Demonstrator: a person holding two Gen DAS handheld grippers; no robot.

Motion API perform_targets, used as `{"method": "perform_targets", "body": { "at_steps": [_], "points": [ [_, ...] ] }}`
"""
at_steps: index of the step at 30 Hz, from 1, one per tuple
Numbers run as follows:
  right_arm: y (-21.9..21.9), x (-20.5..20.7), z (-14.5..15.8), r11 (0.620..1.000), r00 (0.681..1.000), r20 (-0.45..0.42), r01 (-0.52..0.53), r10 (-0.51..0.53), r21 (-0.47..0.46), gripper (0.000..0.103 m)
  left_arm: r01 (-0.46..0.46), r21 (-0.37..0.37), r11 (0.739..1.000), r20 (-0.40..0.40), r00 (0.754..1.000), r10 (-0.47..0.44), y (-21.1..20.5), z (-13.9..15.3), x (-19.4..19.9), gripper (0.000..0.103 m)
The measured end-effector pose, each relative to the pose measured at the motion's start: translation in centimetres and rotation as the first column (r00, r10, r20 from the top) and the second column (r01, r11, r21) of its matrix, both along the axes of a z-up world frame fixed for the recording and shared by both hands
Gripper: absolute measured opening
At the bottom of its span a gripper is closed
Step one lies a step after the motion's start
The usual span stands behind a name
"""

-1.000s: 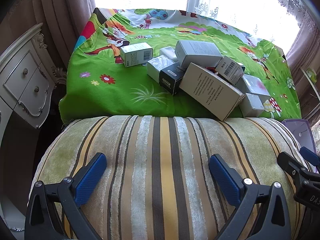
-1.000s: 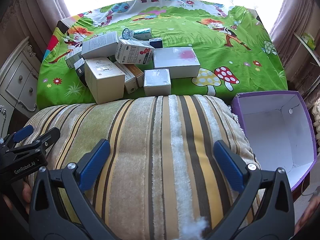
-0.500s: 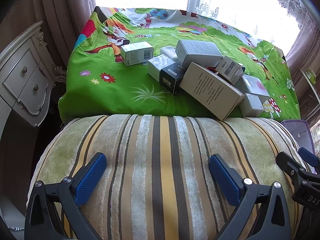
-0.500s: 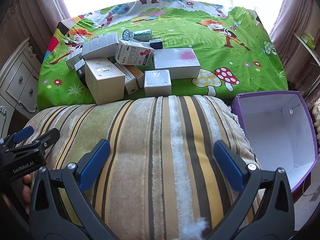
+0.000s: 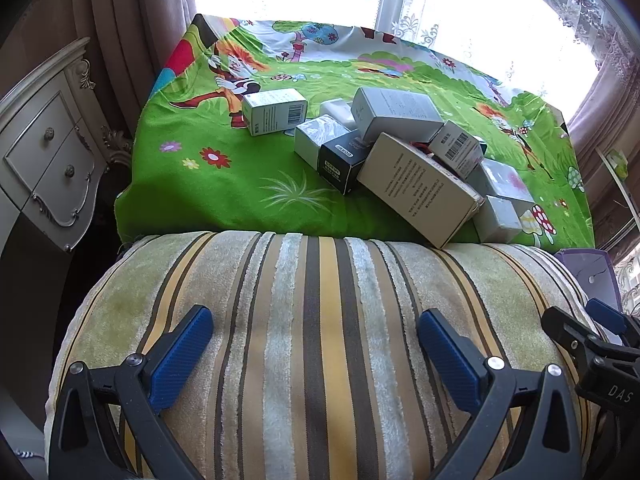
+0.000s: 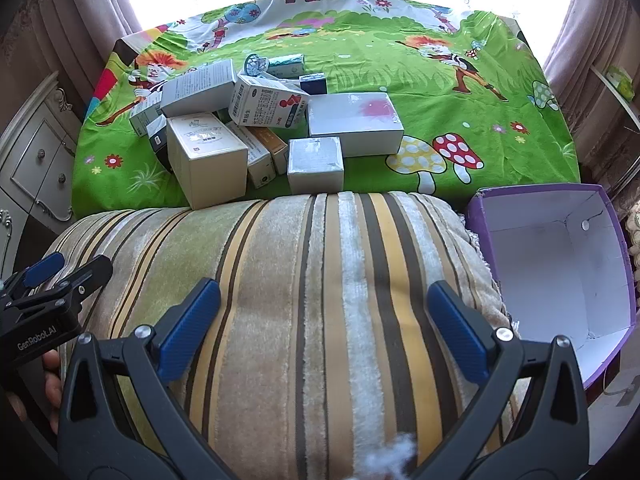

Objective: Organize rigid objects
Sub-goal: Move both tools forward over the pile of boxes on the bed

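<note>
Several cardboard boxes lie piled on a green cartoon cloth [image 5: 224, 184]: a large beige box [image 5: 420, 188] [image 6: 206, 158], a grey box [image 5: 396, 114], a black box [image 5: 344, 160], a white box with a pink spot [image 6: 354, 118], and a small silver box [image 6: 316, 164]. An empty purple bin [image 6: 560, 276] stands at the right. My left gripper [image 5: 316, 356] is open and empty over a striped cushion [image 5: 320, 300]. My right gripper [image 6: 328, 328] is open and empty over the same cushion [image 6: 320, 260].
A white carved dresser [image 5: 44, 152] stands at the left. Curtains and a bright window are behind the cloth. Each gripper shows at the edge of the other's view, the right one [image 5: 600, 360] and the left one [image 6: 48, 300].
Both grippers stay open over the cushion. The views have barely shifted.
</note>
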State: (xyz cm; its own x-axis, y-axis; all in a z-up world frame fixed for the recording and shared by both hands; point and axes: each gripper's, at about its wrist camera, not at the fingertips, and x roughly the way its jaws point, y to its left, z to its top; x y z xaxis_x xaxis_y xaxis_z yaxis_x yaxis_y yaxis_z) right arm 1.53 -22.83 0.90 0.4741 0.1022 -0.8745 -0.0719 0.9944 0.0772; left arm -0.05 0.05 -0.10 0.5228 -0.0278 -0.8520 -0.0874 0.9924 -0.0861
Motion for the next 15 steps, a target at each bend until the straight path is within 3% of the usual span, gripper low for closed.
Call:
{"method": "perform_targets", "body": {
  "at_steps": [8,15],
  "points": [
    [-0.8,0.2,0.3,0.997,0.998,-0.040,-0.056,0.058,0.058,0.103,0.031,0.006,0.999,0.024,0.999,-0.031,-0.4,0.4,-0.2,0.103],
    [-1.9,0.5,1.4,0.982,0.999,-0.016,-0.039,0.043,0.185,0.103,0.098,-0.040,0.994,0.061,0.994,-0.095,-0.5,1.7,0.1,0.102]
  ]
}}
